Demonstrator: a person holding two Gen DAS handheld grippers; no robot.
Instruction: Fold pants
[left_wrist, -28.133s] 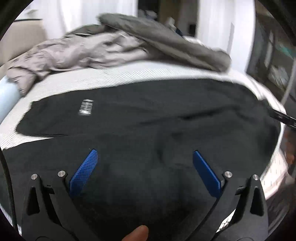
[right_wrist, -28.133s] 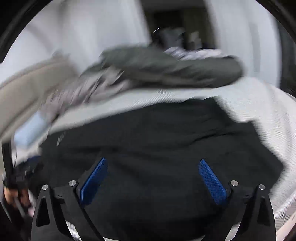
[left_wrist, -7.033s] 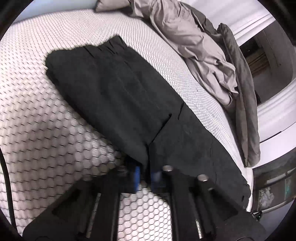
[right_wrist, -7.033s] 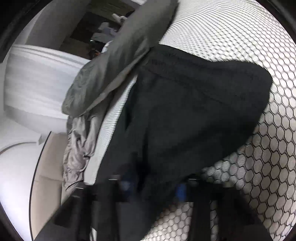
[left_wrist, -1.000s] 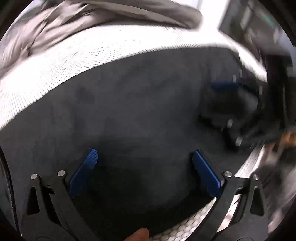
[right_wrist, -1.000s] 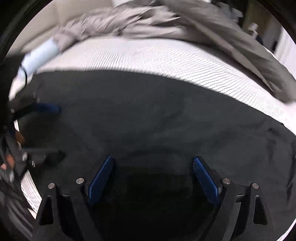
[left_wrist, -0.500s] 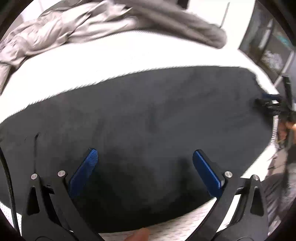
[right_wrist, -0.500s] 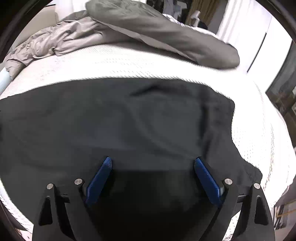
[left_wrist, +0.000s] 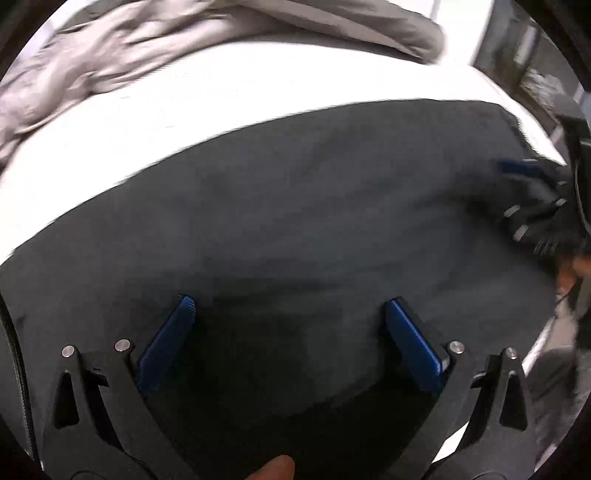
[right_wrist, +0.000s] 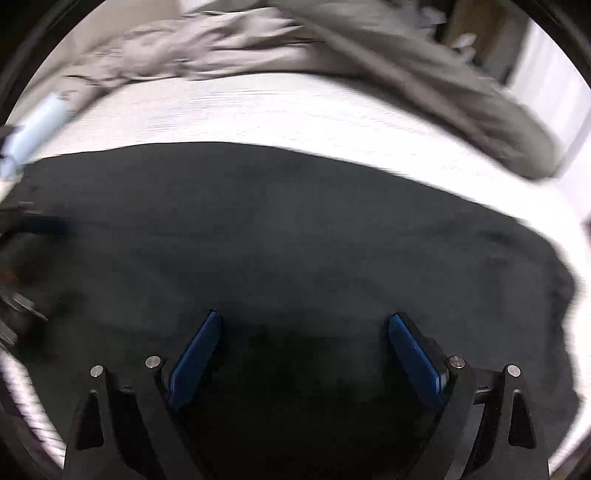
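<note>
The black pants (left_wrist: 295, 206) lie flat in a folded slab across the white bed and fill the lower part of both views (right_wrist: 295, 236). My left gripper (left_wrist: 291, 325) is open and empty, its blue pads just above the cloth near its front edge. My right gripper (right_wrist: 306, 343) is open and empty, hovering over the pants too. The right gripper shows blurred at the right edge of the left wrist view (left_wrist: 535, 199); the left one shows blurred at the left edge of the right wrist view (right_wrist: 29, 236).
The white mesh mattress (left_wrist: 221, 96) runs behind the pants. A rumpled grey duvet (left_wrist: 147, 48) lies along the far side and also shows in the right wrist view (right_wrist: 332, 48). A pale blue pillow (right_wrist: 40, 122) lies at far left. Shelving stands beyond the bed's right end.
Both grippers stay open and have swung over the pants; the right gripper has moved further into the left wrist view, and the left gripper has come back into the right wrist view's left edge.
</note>
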